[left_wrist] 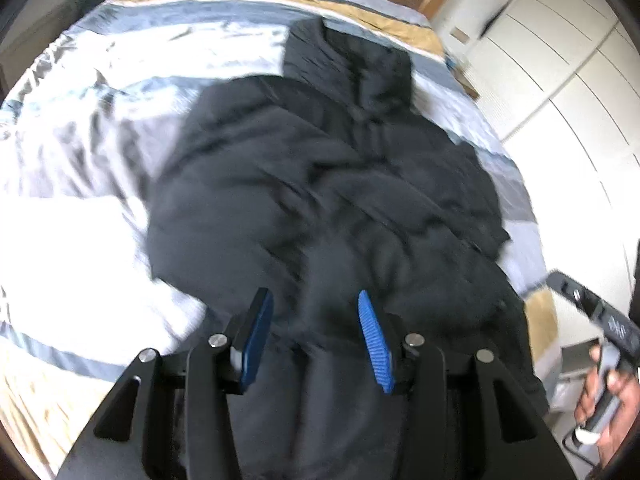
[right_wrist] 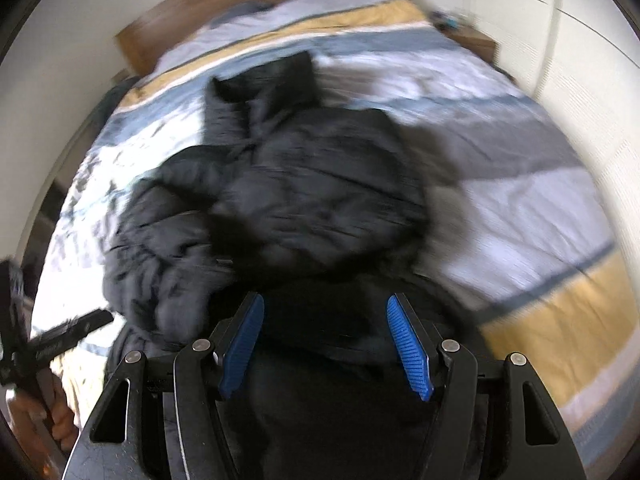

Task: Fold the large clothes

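A large black puffer jacket [left_wrist: 320, 184] lies spread on the bed, hood toward the headboard. In the right wrist view the jacket [right_wrist: 304, 200] looks bunched, with one side lying over the body. My left gripper [left_wrist: 314, 300] is open and empty, its blue pads above the jacket's near hem. My right gripper [right_wrist: 326, 304] is open and empty, also above the near hem. The right gripper's body shows at the right edge of the left wrist view [left_wrist: 588, 308]. The left gripper's body shows at the left edge of the right wrist view [right_wrist: 60, 340]. Both views are motion-blurred.
The bed [left_wrist: 80, 128] has a quilt striped in white, grey, blue and yellow, with a wooden headboard [right_wrist: 256, 0]. White wardrobe doors [left_wrist: 568, 60] stand along the bed's right side. A wooden nightstand [right_wrist: 472, 40] sits by the headboard.
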The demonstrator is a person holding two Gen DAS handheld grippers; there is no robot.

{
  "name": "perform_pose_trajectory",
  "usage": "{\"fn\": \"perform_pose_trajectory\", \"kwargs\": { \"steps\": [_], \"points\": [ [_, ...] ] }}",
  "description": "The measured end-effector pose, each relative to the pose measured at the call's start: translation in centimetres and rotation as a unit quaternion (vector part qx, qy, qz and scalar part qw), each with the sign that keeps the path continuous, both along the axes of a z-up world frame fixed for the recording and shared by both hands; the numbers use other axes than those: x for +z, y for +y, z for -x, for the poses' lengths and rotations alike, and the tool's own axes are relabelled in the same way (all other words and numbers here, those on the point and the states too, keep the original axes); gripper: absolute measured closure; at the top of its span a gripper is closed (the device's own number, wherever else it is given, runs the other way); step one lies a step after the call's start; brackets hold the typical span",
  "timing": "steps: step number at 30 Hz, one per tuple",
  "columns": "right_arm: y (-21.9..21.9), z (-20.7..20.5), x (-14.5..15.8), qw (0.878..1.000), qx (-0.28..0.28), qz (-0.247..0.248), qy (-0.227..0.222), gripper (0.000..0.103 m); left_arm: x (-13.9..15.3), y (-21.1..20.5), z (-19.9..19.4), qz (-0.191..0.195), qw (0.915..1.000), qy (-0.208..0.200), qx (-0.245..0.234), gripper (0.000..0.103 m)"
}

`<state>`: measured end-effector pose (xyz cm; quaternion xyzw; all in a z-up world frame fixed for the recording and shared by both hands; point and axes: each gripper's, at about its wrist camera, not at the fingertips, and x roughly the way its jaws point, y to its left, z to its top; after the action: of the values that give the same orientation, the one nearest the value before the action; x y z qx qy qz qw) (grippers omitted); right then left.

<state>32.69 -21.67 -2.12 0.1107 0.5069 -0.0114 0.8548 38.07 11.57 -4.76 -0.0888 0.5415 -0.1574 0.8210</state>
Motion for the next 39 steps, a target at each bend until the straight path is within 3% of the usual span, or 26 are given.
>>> {"fn": "perform_pose_trajectory", "kwargs": {
  "steps": [8, 16, 20, 22, 25, 27, 34, 39],
  "points": [
    [8.9, -2.9, -1.1, 0.996, 0.085, -0.01, -0.004, 0.039, -1.8, 2.9, -4.5, -0.013, 0.9997, -0.004, 0.019, 0.06],
    [10.4, -4.7, -7.9, 0.993, 0.104, 0.026, 0.055, 0.039, -7.7, 2.9, -5.0, -0.019, 0.9993, 0.016, 0.03, 0.059],
    [9.3, -4.5, -11.0, 0.991, 0.107, 0.014, 0.074, 0.039, -9.2, 2.5, -4.1, -0.042, 0.9981, 0.006, 0.045, 0.042],
    [8.9, -4.4, -11.3, 0.991, 0.113, 0.009, 0.074, 0.04, -9.7, 2.4, -3.9, -0.063, 0.996, 0.015, 0.062, 0.026],
    [8.5, -4.0, -10.8, 0.988, 0.134, 0.008, 0.071, 0.04, -10.0, 2.4, -3.9, -0.082, 0.9909, 0.049, 0.094, 0.017],
    [7.7, -3.6, -10.2, 0.987, 0.145, 0.005, 0.071, 0.04, -9.4, 2.6, -3.5, -0.092, 0.9858, 0.064, 0.125, 0.017],
    [0.4, -0.4, -6.9, 0.987, 0.149, -0.015, 0.055, 0.039, -3.6, 1.1, 2.0, -0.153, 0.9663, 0.058, 0.199, 0.017],
    [-3.7, -0.1, -5.0, 0.99, 0.136, -0.022, 0.028, 0.039, 0.0, 0.0, 4.1, -0.168, 0.9647, 0.029, 0.2, 0.017]
  ]
}}
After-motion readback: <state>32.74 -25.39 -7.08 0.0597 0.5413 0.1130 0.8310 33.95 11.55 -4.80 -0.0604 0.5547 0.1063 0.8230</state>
